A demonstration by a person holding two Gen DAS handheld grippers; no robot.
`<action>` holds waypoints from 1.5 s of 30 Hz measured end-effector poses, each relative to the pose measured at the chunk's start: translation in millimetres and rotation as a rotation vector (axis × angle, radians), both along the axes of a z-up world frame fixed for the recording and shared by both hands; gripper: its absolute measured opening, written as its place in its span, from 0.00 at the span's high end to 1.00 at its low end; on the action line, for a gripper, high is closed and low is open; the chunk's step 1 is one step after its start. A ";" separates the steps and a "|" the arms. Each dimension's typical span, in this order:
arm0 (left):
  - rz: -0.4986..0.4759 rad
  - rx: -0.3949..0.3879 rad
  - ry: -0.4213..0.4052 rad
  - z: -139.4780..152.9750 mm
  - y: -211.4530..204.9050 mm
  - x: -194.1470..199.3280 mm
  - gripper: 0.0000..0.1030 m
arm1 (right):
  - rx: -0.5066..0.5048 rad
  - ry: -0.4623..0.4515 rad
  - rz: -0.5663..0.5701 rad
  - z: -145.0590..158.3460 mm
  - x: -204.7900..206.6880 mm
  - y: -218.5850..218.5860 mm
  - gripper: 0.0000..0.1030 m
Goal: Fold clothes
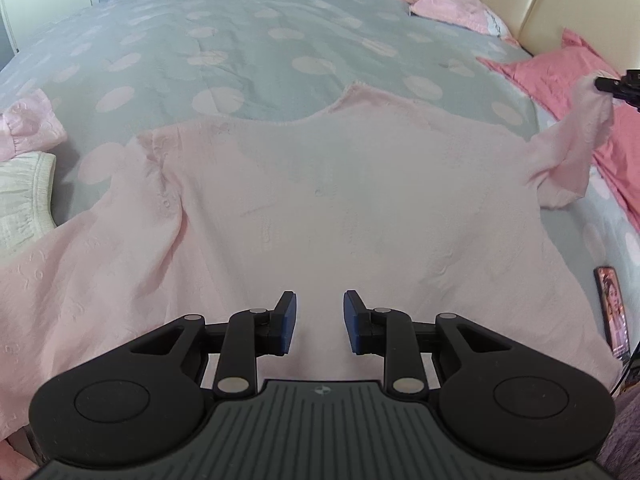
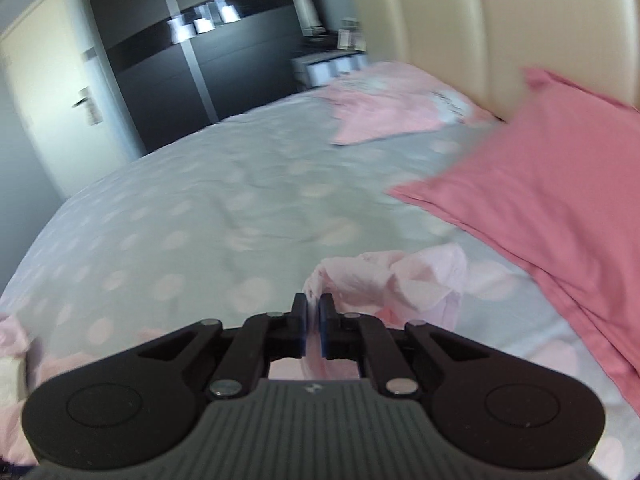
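Note:
A pale pink top (image 1: 320, 200) lies spread flat on the bed, neckline away from me. My left gripper (image 1: 319, 320) is open and empty, just above the top's lower middle. My right gripper (image 2: 314, 320) is shut on the top's right sleeve (image 2: 400, 276) and holds it lifted off the bed. In the left wrist view the right gripper (image 1: 618, 86) shows at the far right edge with the sleeve (image 1: 576, 144) hanging from it. The left sleeve (image 1: 80, 240) lies spread out to the left.
The bed has a grey cover with pink dots (image 1: 240, 48). A deep pink pillow (image 2: 540, 200) and a pale pink pillow (image 2: 392, 108) lie by the cream headboard (image 2: 500, 20). White and pink garments (image 1: 24, 184) lie at the left. A phone (image 1: 612, 308) lies at the right.

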State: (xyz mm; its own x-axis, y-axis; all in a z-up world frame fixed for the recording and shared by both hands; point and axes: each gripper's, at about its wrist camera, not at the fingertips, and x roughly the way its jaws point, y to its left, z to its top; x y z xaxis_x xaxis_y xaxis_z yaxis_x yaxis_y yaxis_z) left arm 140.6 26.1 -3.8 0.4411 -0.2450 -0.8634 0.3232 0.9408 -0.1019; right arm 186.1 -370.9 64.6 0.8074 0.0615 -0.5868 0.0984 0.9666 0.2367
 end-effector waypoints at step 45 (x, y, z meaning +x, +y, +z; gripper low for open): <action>-0.032 -0.015 -0.132 -9.9 -22.9 38.9 0.50 | -0.121 0.282 0.334 -60.7 18.6 151.4 0.63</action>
State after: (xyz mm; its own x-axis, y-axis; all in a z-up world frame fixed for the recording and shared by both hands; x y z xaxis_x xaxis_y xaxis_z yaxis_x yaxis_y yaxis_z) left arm 179.6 3.2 -13.7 0.5427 -0.2729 -0.7944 0.3645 0.9286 -0.0700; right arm 204.7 -219.5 3.9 0.5626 0.2088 -0.7999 -0.1790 0.9754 0.1287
